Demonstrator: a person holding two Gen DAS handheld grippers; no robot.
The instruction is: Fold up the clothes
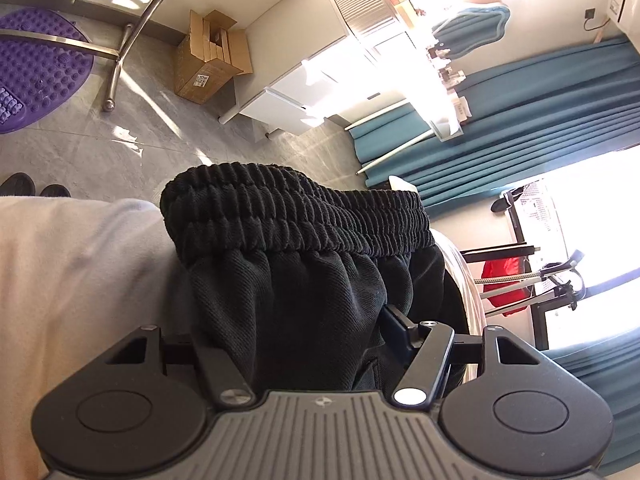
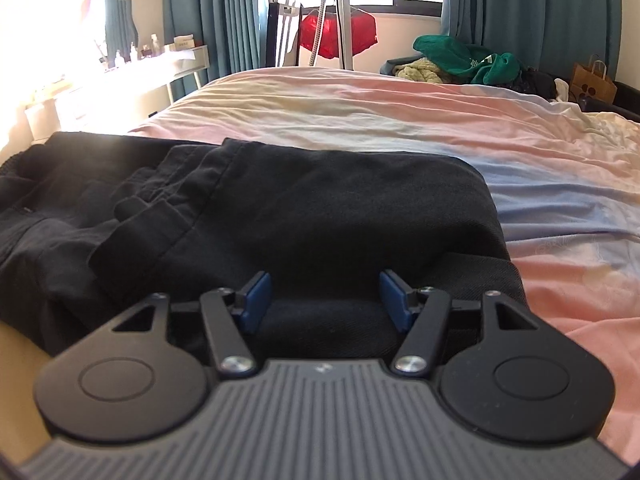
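Where the black trousers (image 2: 280, 208) lie folded at the near left corner of the bed (image 2: 400, 120), their twill weave lies flat against a wrinkled pastel sheet. Only the left wrist view shows the ribbed elastic waistband (image 1: 296, 208), lifted and pinched by the left gripper (image 1: 296, 336). The right gripper (image 2: 324, 300) has blue-padded fingers (image 2: 256, 300) spread over the cloth. An open cardboard box (image 1: 208, 60) holds flat cartons.

Left tongs (image 1: 300, 344) spread wide — black cloth bunched between the jaws; right tongs (image 2: 326, 300) gape open, low.
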